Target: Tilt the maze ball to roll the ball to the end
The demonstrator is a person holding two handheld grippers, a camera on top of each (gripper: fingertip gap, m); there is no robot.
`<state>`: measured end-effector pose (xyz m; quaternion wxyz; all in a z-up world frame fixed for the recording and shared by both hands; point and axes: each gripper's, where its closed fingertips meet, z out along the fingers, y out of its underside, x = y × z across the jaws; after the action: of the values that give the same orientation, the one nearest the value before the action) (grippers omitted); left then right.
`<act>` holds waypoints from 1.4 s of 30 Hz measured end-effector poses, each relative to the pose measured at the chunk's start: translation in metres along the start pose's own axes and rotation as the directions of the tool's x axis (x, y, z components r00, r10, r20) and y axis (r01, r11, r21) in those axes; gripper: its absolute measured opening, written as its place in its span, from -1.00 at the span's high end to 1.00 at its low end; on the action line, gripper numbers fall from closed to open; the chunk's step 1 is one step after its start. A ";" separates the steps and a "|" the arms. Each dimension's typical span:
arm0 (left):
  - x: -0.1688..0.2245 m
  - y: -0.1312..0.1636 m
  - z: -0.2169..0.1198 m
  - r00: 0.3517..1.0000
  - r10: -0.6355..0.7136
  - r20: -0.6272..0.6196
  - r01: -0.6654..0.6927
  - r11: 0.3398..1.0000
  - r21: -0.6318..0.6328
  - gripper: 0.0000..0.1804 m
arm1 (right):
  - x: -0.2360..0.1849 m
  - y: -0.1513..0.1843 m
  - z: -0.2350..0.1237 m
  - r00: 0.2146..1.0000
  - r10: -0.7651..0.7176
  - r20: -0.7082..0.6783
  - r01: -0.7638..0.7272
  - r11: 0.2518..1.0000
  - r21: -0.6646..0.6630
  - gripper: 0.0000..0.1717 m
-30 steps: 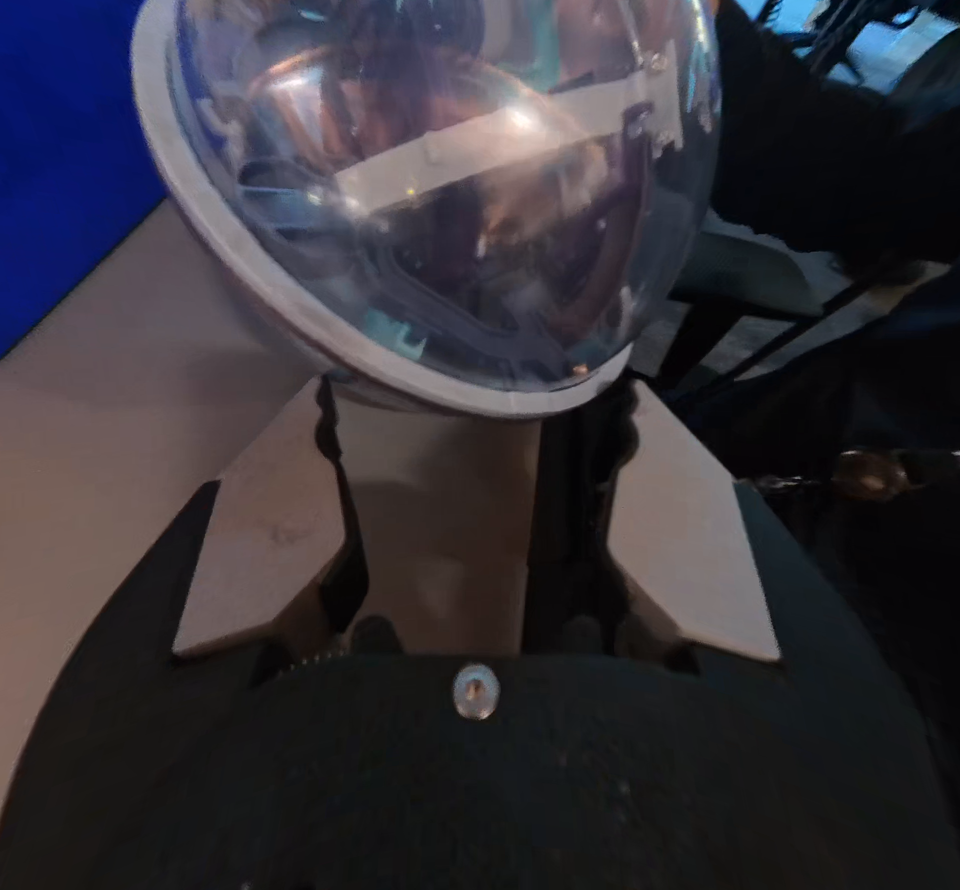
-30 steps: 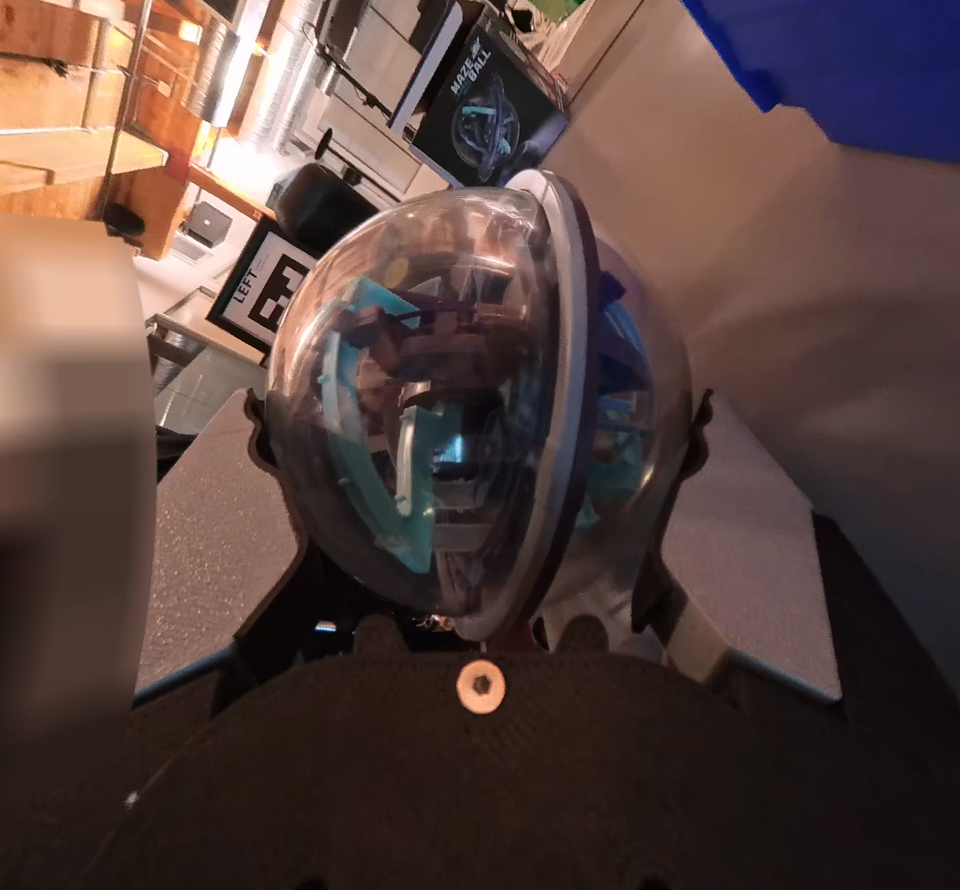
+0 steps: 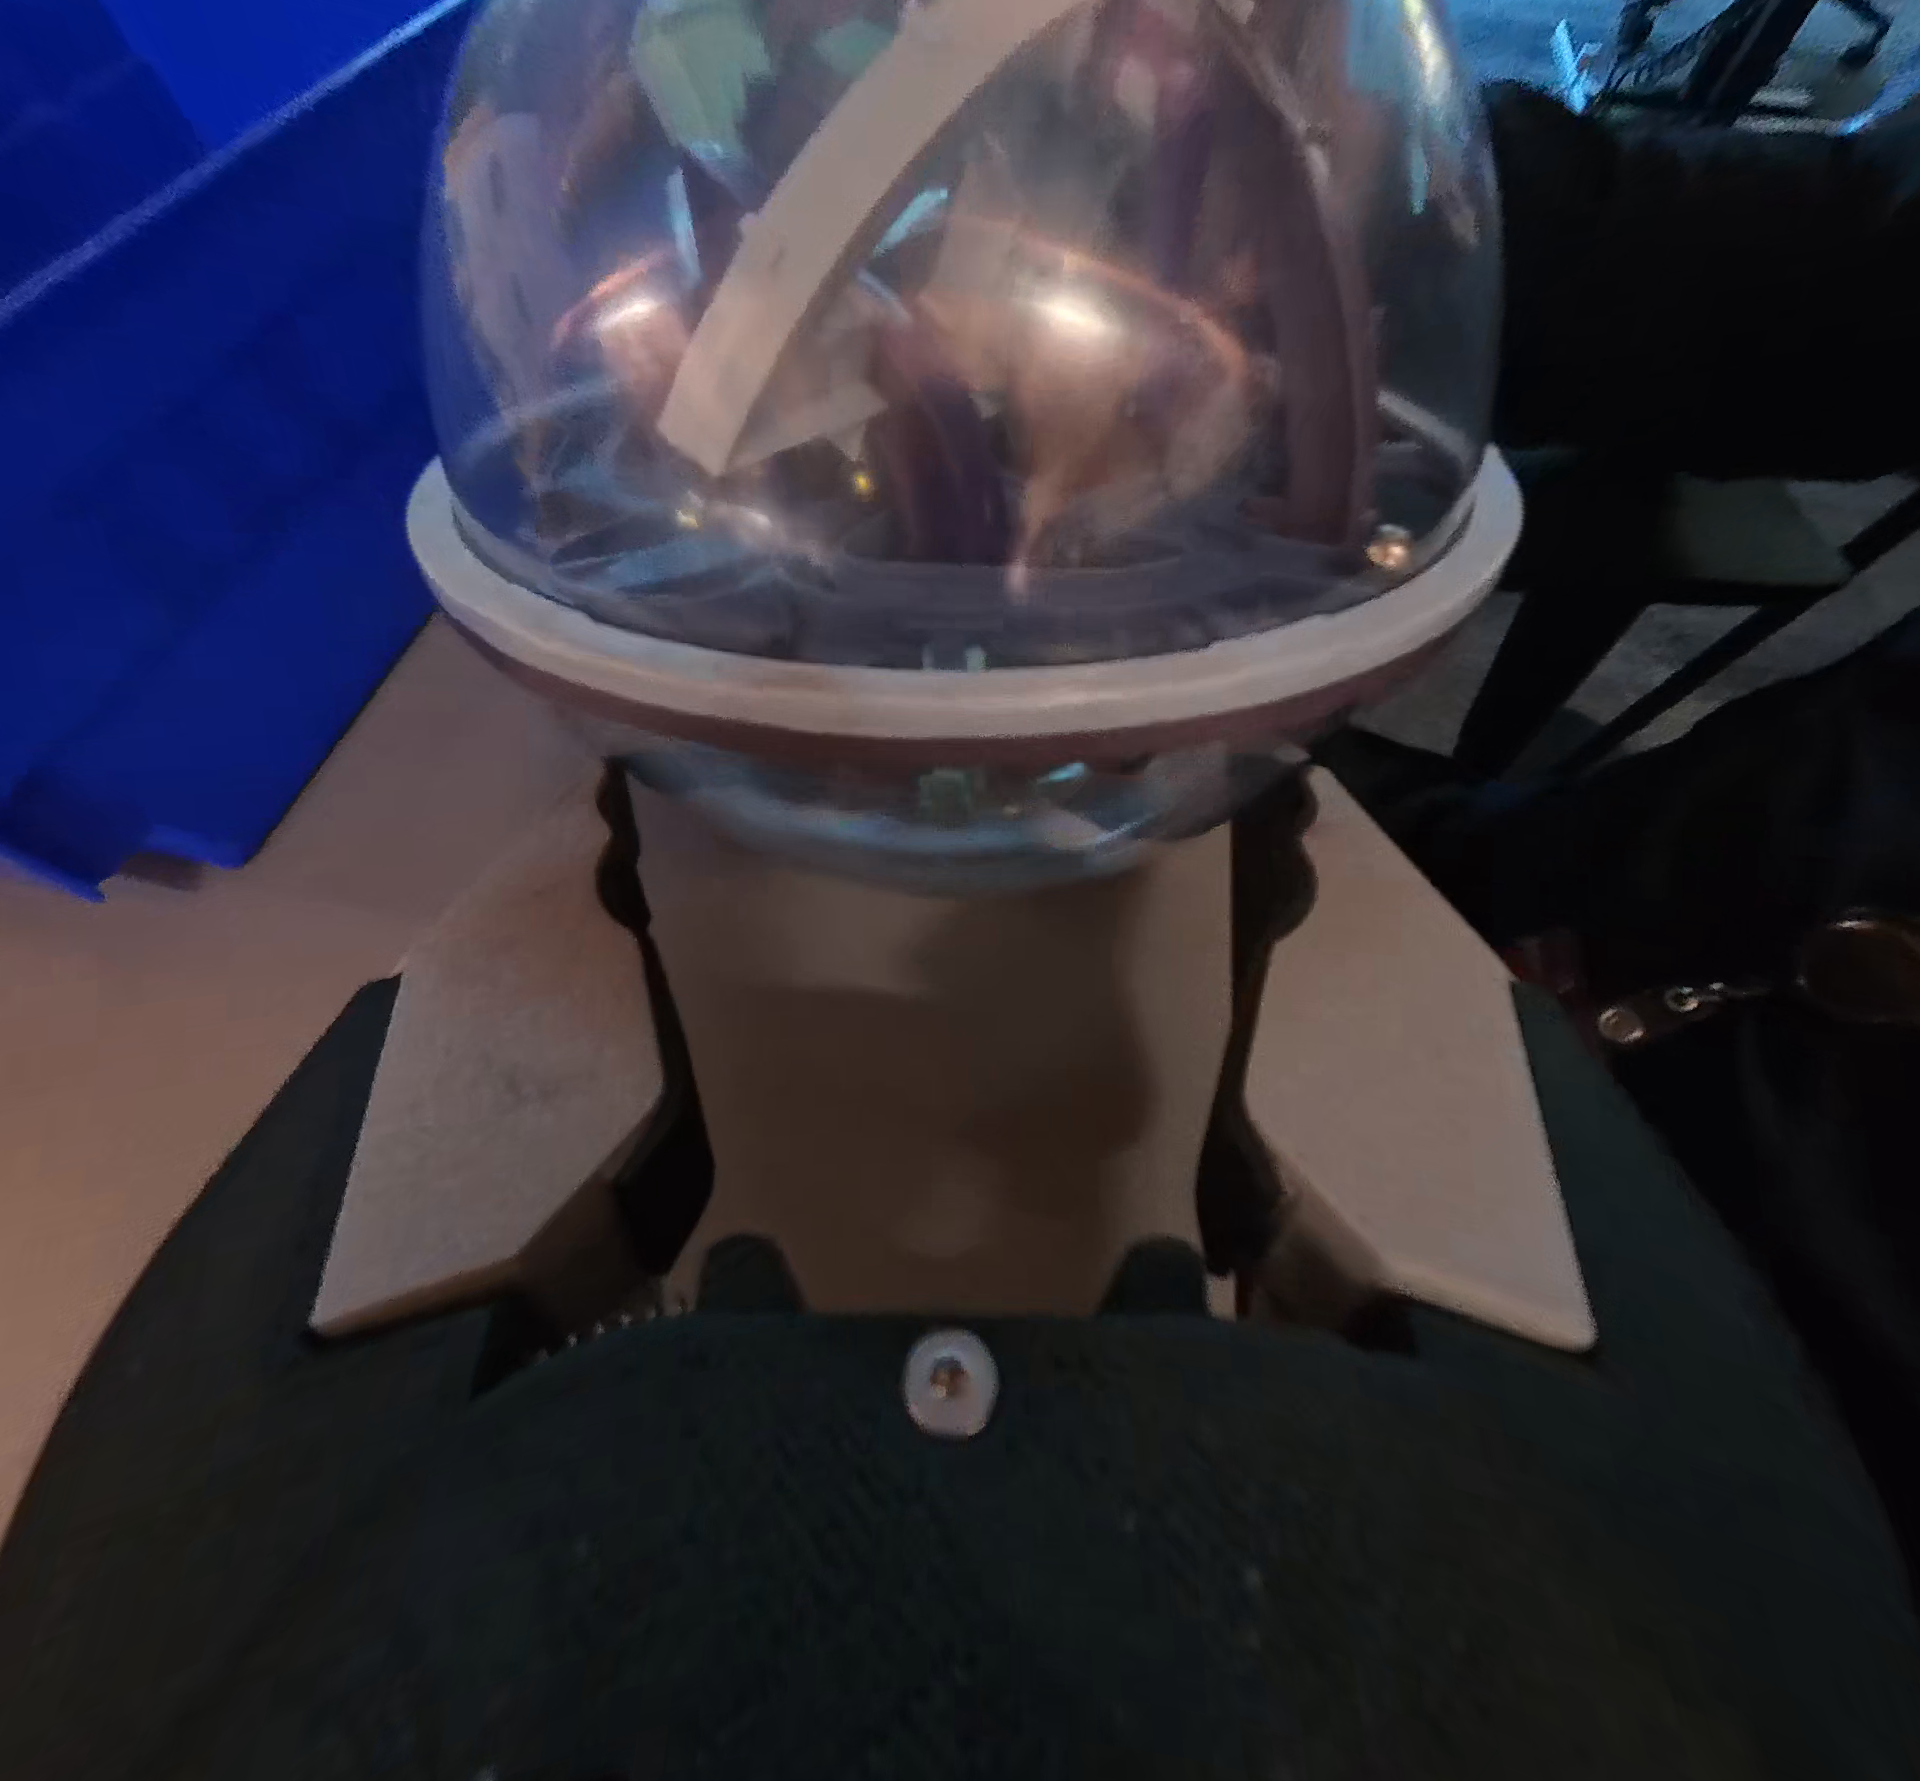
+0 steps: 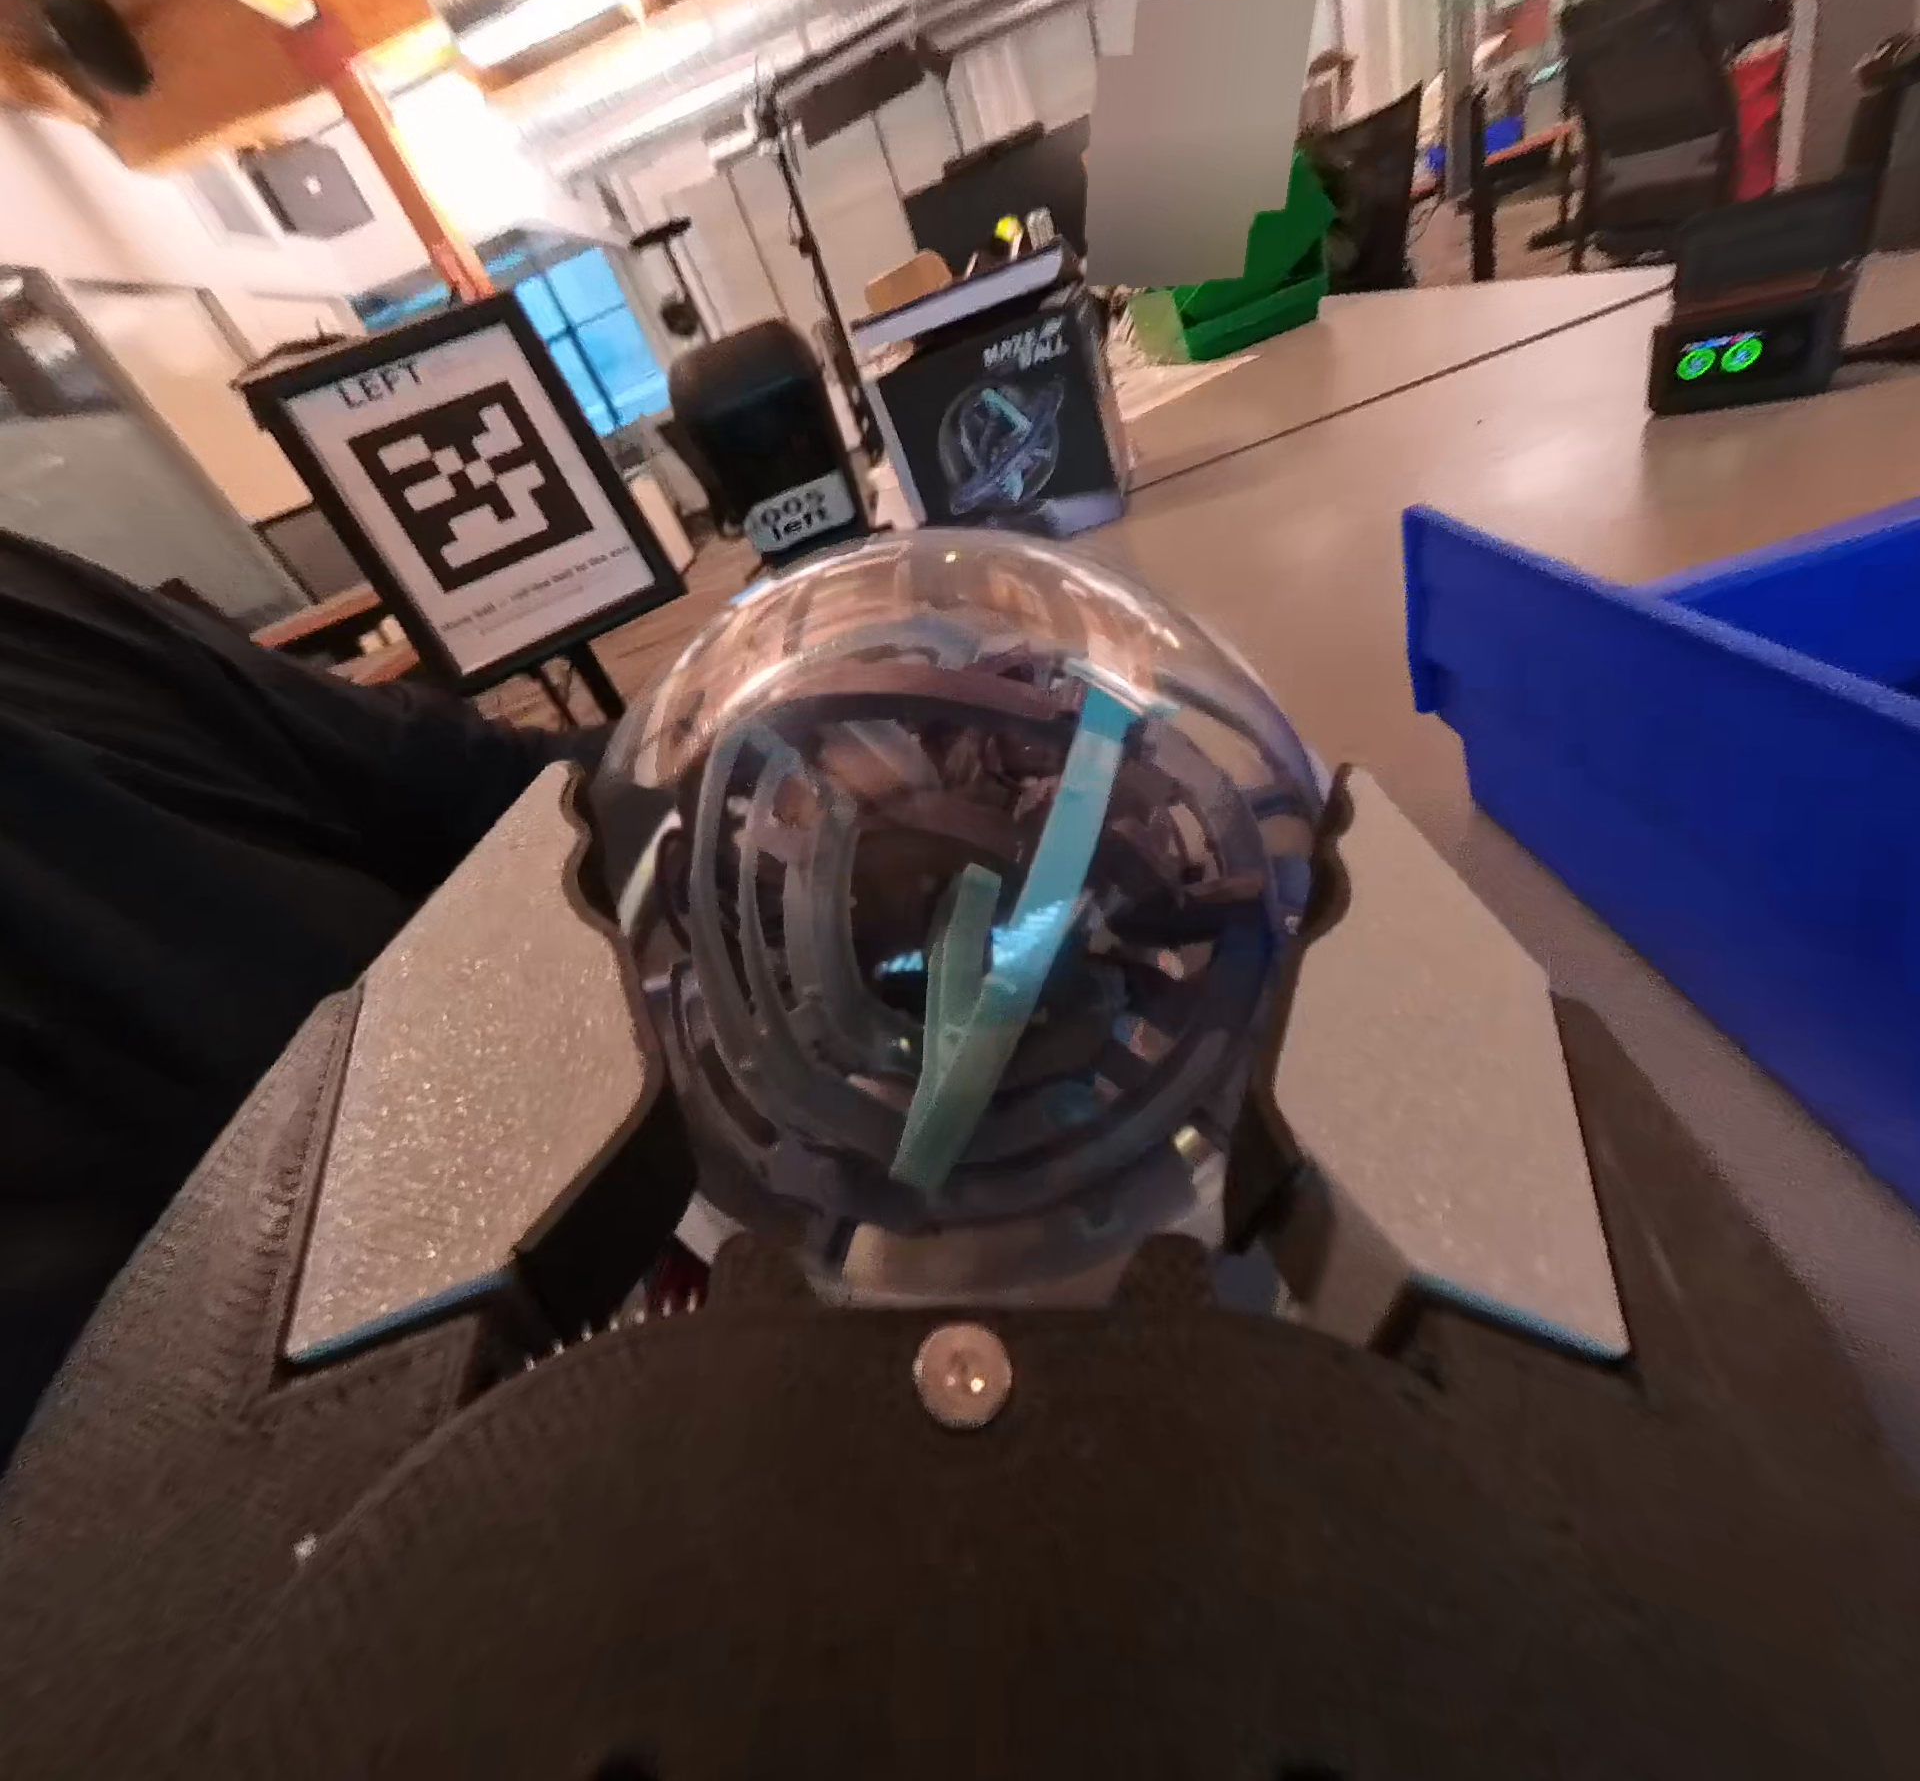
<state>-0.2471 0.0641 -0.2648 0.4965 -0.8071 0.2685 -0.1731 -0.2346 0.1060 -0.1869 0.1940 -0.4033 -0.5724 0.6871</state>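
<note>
Maze ball gripped at centre frame, small ball seen at the rim!

In the right wrist view the sphere is clamped by the right gripper. In the left view it is cradled low by the left gripper, though contact cannot be told. A sharp tilt could throw the small ball off its track; the smooth shell could slip.

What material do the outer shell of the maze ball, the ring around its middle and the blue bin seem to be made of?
Shell of the maze ball: clear, glossy hard plastic, most likely; the tracks show through it and it carries bright highlights.
Ring: opaque, pale, matt plastic, probably; no reflections on it.
Blue bin: opaque moulded plastic, by its uniform colour, straight walls and stepped rim.
</note>
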 end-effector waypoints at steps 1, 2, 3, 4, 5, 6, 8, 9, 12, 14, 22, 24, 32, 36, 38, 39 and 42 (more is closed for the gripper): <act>0.001 -0.003 0.000 1.000 -0.010 -0.004 0.010 1.000 0.020 -0.34 | -0.001 0.003 -0.001 1.000 -0.002 0.012 0.002 0.999 -0.033 -0.60; 0.002 -0.005 0.000 1.000 -0.016 -0.005 0.016 0.999 0.033 -0.34 | -0.002 0.007 -0.003 1.000 -0.020 0.019 0.021 0.997 -0.070 -0.64; 0.003 -0.006 0.000 1.000 -0.020 -0.009 0.021 0.999 0.037 -0.34 | -0.004 0.011 -0.003 0.998 -0.050 0.027 0.053 0.993 -0.102 -0.68; 0.003 -0.006 0.000 0.999 -0.030 -0.014 0.031 0.999 0.036 -0.34 | -0.004 0.016 -0.003 0.996 -0.084 0.027 0.087 0.988 -0.129 -0.72; 0.003 -0.006 0.000 0.999 -0.048 -0.025 0.049 0.998 0.036 -0.34 | -0.003 0.023 -0.001 0.994 -0.104 0.024 0.107 0.980 -0.167 -0.77; 0.003 -0.006 0.000 0.998 -0.061 -0.036 0.062 0.997 0.039 -0.35 | -0.002 0.029 0.001 0.994 -0.103 0.024 0.106 0.974 -0.202 -0.81; 0.002 -0.008 -0.002 0.996 -0.081 -0.048 0.083 0.995 0.056 -0.36 | -0.001 0.033 0.003 0.997 -0.079 0.027 0.083 0.971 -0.226 -0.82; 0.002 -0.009 -0.003 0.995 -0.087 -0.051 0.090 0.994 0.064 -0.36 | 0.000 0.034 0.003 0.997 -0.070 0.029 0.075 0.971 -0.228 -0.82; 0.001 -0.008 -0.002 0.996 -0.083 -0.040 0.085 0.995 0.056 -0.36 | 0.000 0.030 0.005 0.996 -0.081 0.033 0.086 0.979 -0.184 -0.81; 0.001 -0.006 -0.001 0.998 -0.061 -0.022 0.062 0.997 0.044 -0.36 | -0.001 0.028 0.005 0.993 -0.110 0.036 0.114 0.982 -0.154 -0.81; 0.004 -0.001 -0.004 1.000 0.028 0.003 -0.028 0.999 0.014 -0.29 | -0.007 0.031 0.004 0.981 -0.195 0.014 0.194 0.960 -0.200 -0.81; 0.012 -0.001 -0.009 0.999 -0.001 -0.053 0.002 1.000 0.026 -0.34 | -0.008 0.031 0.002 0.978 -0.206 0.009 0.204 0.960 -0.189 -0.81; 0.026 -0.024 -0.039 0.897 -0.323 -0.302 0.374 0.918 0.128 -0.39 | -0.015 0.032 0.003 0.905 -0.420 -0.066 0.393 0.885 -0.249 -0.78; 0.014 -0.028 -0.032 0.820 -0.458 -0.344 0.523 0.843 0.124 -0.42 | -0.020 0.031 0.012 0.872 -0.484 -0.072 0.448 0.849 -0.282 -0.76; 0.012 -0.027 -0.028 0.816 -0.472 -0.334 0.537 0.833 0.136 -0.44 | -0.021 0.028 0.014 0.874 -0.482 -0.071 0.445 0.849 -0.283 -0.72; 0.011 -0.024 -0.027 0.820 -0.474 -0.322 0.536 0.833 0.138 -0.43 | -0.021 0.024 0.014 0.876 -0.478 -0.072 0.442 0.853 -0.279 -0.71; 0.013 -0.017 -0.023 0.828 -0.473 -0.302 0.523 0.845 0.110 -0.39 | -0.020 0.008 0.009 0.872 -0.478 -0.108 0.438 0.859 -0.264 -0.72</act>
<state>-0.2454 0.0461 -0.2395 0.4673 -0.7685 0.0936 -0.4270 -0.2281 0.0838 -0.1877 0.3520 -0.3321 -0.7092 0.5128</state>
